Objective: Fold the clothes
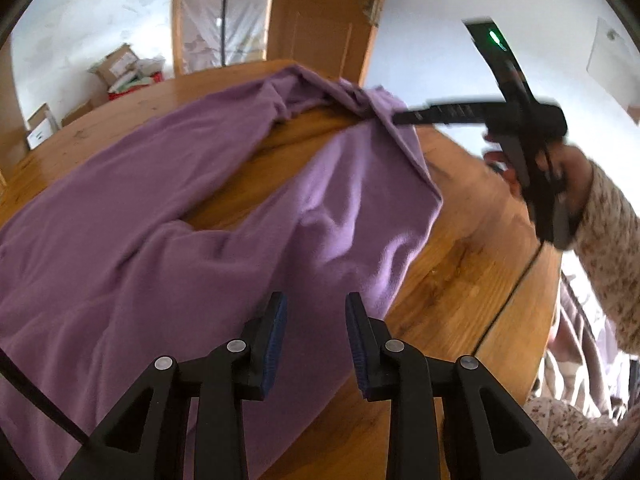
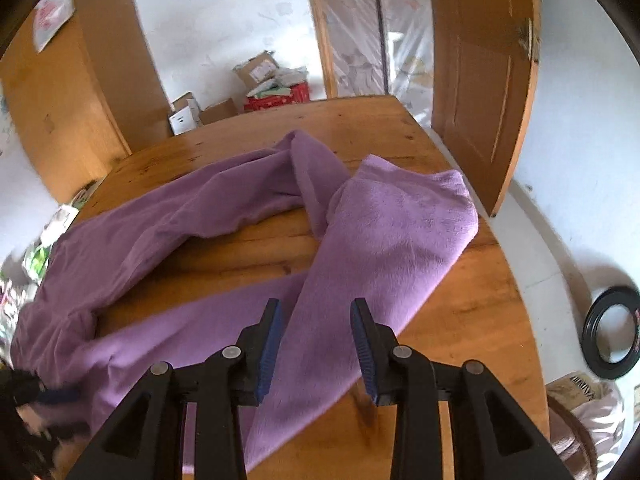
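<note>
Your soft purple fleece trousers [image 2: 372,216] lie spread across the round, knotty orange-brown wooden tabletop [image 2: 472,304], the two legs splayed apart with bare wood showing between them. In the right wrist view the nearer leg runs from below your jaws up to a folded-over cuff near the tabletop's far right edge, while the other leg curves off to the left and doubles back near the far side.

Your left gripper [image 1: 316,336] hovers just above the lower part of the trousers with its jaws spread and nothing between the blue pads [image 1: 276,340]. Your right gripper [image 2: 316,344] also has its jaws spread wide in its own view, over the near leg and holding nothing. From the left wrist view that same right gripper [image 1: 404,117] reaches in from the right, its tip at the bunched fabric by the far cuff; motion blur keeps you from telling whether it touches the cloth. Your right hand [image 1: 556,168], in a floral-patterned sleeve [image 1: 608,240], grips its handle, where a green light [image 1: 494,36] glows.

Beyond the tabletop stand an orange-brown wooden door [image 2: 480,80], a stack of cardboard boxes [image 2: 256,68] against the white wall, and a red box [image 2: 280,98]. A black ring [image 2: 612,334] lies on the floor at the right; its red lettering is too small to read.
</note>
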A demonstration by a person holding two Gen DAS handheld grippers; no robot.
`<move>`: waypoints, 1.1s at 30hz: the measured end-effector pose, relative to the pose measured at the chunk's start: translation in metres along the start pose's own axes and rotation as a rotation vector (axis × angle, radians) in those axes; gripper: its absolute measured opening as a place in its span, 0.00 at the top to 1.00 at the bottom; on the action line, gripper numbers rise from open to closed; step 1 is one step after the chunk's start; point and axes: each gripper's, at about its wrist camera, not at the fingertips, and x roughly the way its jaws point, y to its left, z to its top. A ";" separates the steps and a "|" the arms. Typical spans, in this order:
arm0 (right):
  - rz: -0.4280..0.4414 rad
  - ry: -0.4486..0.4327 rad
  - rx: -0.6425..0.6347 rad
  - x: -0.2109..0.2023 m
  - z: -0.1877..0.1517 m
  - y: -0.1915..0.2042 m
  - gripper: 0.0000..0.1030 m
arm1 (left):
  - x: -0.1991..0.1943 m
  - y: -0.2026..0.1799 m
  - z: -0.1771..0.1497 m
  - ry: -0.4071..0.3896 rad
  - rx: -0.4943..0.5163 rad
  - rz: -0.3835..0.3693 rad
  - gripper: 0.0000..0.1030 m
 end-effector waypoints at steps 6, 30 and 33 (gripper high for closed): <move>-0.056 0.052 0.005 0.027 0.012 -0.005 0.66 | 0.012 -0.008 -0.002 0.034 0.042 -0.010 0.70; -0.055 -0.056 0.143 -0.010 0.002 -0.048 0.96 | 0.014 -0.026 0.001 0.046 0.142 -0.051 0.70; -0.035 -0.087 0.191 -0.027 -0.005 -0.062 0.96 | 0.013 -0.030 -0.001 0.051 0.158 -0.056 0.70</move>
